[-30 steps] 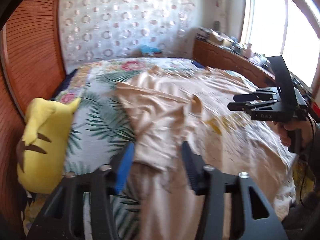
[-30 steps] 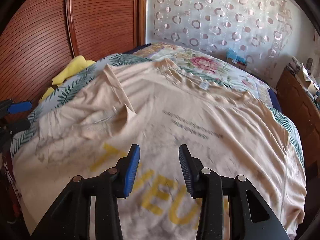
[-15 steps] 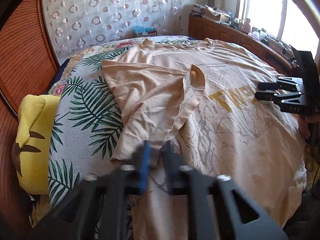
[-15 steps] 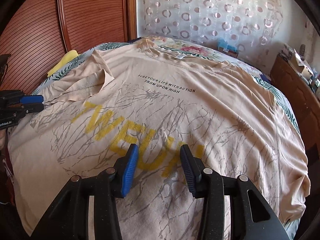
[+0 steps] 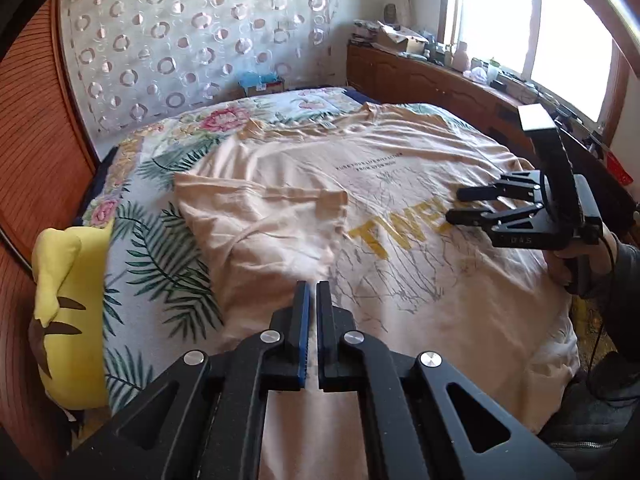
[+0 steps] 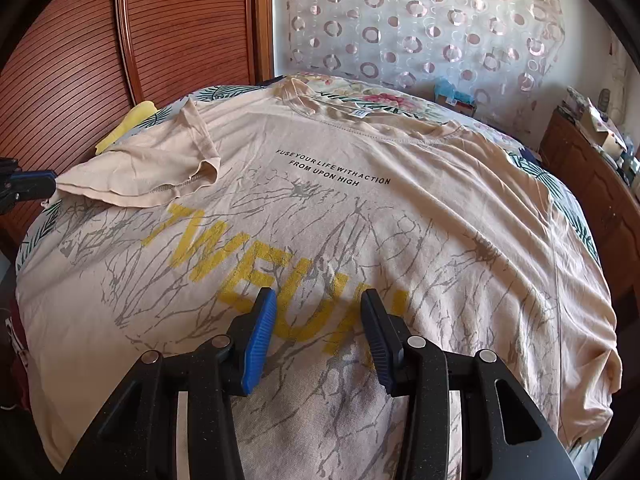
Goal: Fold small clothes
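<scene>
A beige T-shirt [image 6: 360,220] with a yellow print lies spread over the bed, front up. Its left sleeve [image 6: 160,160] is folded in over the chest. My left gripper [image 5: 312,292] is shut, and in the right wrist view the left gripper [image 6: 30,186] pinches the sleeve's outer corner, which tents toward it. In the left wrist view the sleeve [image 5: 260,220] lies just beyond its tips. My right gripper [image 6: 318,300] hovers open over the yellow letters with nothing between its fingers. The left wrist view shows the right gripper [image 5: 460,204] at the right, held by a hand [image 5: 576,264].
A floral bedspread [image 5: 160,264] shows left of the shirt. A yellow plush toy [image 5: 68,300] leans against the slatted wooden panel [image 6: 180,32] at the bed's left edge. A wooden cabinet [image 5: 420,80] with clutter runs under the window on the right.
My left jaws went from open to shut on the sleeve's corner, then drew it back and slightly up. My right gripper slid forward over the print, then held still, staying open.
</scene>
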Available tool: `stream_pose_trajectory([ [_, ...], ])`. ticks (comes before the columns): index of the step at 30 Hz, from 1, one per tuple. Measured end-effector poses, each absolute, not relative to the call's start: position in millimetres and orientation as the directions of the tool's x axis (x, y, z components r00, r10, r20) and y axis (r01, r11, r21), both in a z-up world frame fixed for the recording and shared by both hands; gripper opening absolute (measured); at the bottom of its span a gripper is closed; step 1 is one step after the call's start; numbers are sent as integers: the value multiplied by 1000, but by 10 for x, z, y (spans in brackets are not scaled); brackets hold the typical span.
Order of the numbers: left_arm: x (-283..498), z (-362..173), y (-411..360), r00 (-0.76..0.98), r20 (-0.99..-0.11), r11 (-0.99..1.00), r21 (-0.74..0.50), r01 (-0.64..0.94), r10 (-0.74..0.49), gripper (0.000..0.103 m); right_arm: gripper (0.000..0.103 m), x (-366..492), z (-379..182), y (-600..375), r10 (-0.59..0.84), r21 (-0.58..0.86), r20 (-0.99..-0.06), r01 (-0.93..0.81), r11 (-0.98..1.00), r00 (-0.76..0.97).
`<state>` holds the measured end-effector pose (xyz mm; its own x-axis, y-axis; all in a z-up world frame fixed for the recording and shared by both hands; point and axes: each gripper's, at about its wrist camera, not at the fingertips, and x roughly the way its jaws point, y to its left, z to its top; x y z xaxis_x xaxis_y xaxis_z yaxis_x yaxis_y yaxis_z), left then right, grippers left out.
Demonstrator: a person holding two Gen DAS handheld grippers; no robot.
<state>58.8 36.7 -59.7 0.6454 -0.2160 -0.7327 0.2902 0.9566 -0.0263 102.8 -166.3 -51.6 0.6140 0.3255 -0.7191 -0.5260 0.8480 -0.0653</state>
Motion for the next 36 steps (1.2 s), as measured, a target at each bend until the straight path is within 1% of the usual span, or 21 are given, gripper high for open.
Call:
stream_pose_trajectory([
  [3,595,-644,338,646,-741,962,5,274,-181,6,46,1027,-516,-1663,325,-65,-719,-526,848,614],
  [4,591,-645,338,654,-736,963,13,270,-173,13,46,1027,-516,-1663,325,-65,-719,-526,848,614],
  [5,579,-641,341,660,-731,963,12,268,-174,26,46,1023,-516,-1664,325,-65,-719,-526,848,614],
  [6,581,-633,360,666,-724,965,2,264,-180,33,46,1023,-516,-1665,325,-65,-719,-526,848,614],
  [7,589,-626,381,671,-717,966,-12,260,-189,46,46,1019,-516,-1666,325,-65,-719,-526,848,614],
  [9,633,-620,428,674,-711,968,-39,246,-200,58,46,1025,-516,-1663,325,-65,-719,-525,849,615],
  [10,671,-625,456,676,-709,971,-49,234,-198,72,46,1025,-516,-1663,325,-65,-719,-525,849,615],
  [11,700,-632,466,680,-707,973,-52,226,-196,76,46,1025,-516,-1663,325,-65,-719,-525,849,615],
  [19,1116,-894,547,656,-743,989,-57,139,-135,76,46,1021,-514,-1665,324,-65,-719,-524,849,615],
  [24,1294,-1077,542,618,-774,989,-79,126,-141,76,46,1027,-514,-1660,324,-66,-719,-524,849,615],
  [29,1319,-1123,506,624,-774,992,-36,124,-106,77,46,1025,-514,-1661,323,-66,-719,-523,850,616],
  [32,1306,-1149,450,630,-771,991,-10,136,-94,82,46,1021,-515,-1663,324,-65,-718,-523,850,616],
  [36,1313,-1148,442,630,-771,990,-11,138,-96,84,46,1023,-513,-1662,325,-63,-718,-523,850,616],
])
